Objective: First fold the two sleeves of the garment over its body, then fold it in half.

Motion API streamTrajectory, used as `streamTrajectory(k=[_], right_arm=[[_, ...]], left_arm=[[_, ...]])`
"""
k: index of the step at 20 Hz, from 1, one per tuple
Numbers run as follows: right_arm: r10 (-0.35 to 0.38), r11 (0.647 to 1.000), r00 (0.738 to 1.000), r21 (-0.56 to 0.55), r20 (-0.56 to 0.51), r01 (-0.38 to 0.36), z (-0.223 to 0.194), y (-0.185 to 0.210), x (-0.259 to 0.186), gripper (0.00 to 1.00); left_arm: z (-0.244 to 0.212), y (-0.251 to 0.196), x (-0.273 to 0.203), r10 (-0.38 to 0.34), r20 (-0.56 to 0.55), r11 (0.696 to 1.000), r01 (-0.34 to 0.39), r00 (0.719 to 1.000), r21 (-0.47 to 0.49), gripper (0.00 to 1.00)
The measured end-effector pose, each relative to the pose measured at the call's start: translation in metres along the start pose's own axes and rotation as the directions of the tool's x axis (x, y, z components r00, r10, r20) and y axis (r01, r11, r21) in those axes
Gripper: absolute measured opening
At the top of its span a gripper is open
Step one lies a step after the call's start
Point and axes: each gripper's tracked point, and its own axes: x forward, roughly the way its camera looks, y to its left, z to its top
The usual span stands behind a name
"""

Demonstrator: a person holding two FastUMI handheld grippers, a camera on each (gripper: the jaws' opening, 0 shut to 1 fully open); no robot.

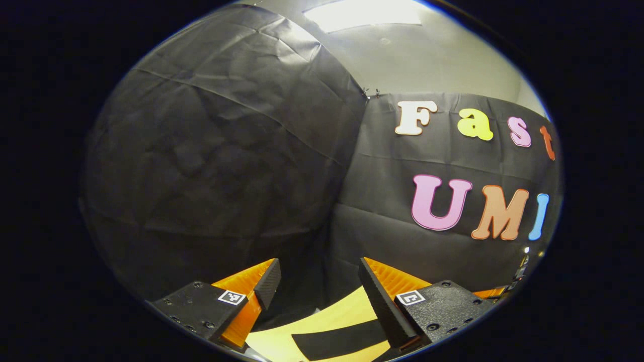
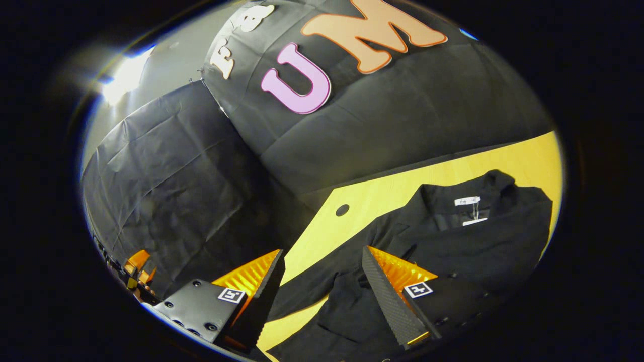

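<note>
Black fabric, a dark jacket-like garment [image 2: 453, 241], lies spread on the yellow wooden table [image 2: 382, 193] in your right gripper view, collar toward the far right and one sleeve [image 2: 312, 294] trailing out toward the lower left across the bare wood. Your right gripper [image 2: 322, 271] hangs above that sleeve with its two fingers spread wide; nothing sits between them and neither finger presses on the cloth, so it grips nothing. The ribbed pads [image 2: 390, 296] face each other across an open gap, through which you see sleeve and tabletop.

Inside the collar there is a small white label [image 2: 468, 200] with a second white tag just below it (any writing on them is too small to make out). A small dark round hole [image 2: 342, 209] marks the table near its far edge, apart from the garment. Each finger mount carries a little square black-and-white marker [image 2: 418, 289].

Your left gripper [image 1: 319, 281] is tilted up toward the booth's black cloth wall [image 1: 216, 166], fingers likewise parted wide and holding nothing. Between and beneath them you catch a strip of the yellow table with a black band of fabric [image 1: 342, 342] crossing it; whether that band is part of the garment you cannot tell from here. A ceiling light [image 1: 362, 12] glows at the top.
</note>
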Motion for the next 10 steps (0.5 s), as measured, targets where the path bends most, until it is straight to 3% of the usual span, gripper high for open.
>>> streamTrajectory(k=[5, 10], right_arm=[[-0.059, 0.998, 0.993, 0.002, 0.103, 0.059, 0.005, -0.002, -0.064, 0.98], [-0.140, 0.989, 0.966, 0.075, 0.216, 0.126, 0.005, -0.012, -0.128, 0.98]], left_arm=[[-0.093, -0.029, 0.015, -0.092, -0.190, 0.994, 0.102, 0.977, 0.045, 0.92], [-0.199, -0.032, 0.015, -0.081, -0.386, 0.983, 0.137, 0.919, 0.119, 0.93]])
